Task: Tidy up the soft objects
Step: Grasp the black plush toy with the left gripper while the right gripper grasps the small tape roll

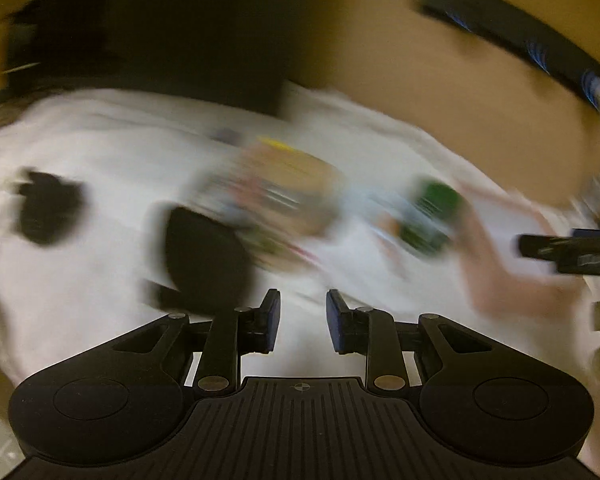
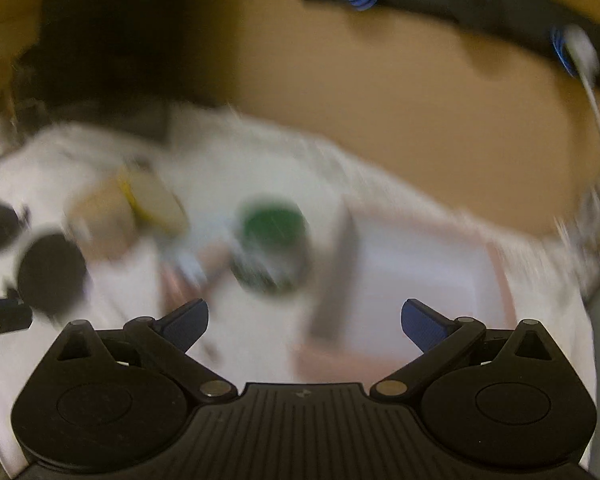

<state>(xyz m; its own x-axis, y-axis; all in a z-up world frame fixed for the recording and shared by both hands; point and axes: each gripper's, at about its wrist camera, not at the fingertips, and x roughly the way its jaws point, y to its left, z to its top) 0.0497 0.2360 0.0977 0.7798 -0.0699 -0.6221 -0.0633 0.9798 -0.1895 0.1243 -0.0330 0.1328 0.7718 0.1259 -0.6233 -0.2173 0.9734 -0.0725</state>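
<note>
Left gripper (image 1: 303, 320) jaws narrowly apart, empty – right gripper (image 2: 305, 326) spread wide, empty; both above blurred white cloth (image 1: 100, 288), green-lidded jar (image 2: 274, 226).

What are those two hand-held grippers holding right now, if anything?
Nothing. The left hand-held gripper has a narrow empty gap between its pads, and the right hand-held gripper stands wide open above the white cloth.

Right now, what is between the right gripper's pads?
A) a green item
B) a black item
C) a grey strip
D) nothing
D: in the right wrist view the right gripper stands wide open, its blue pads far apart with only the white cloth behind the gap; the green item lies further off.
</note>
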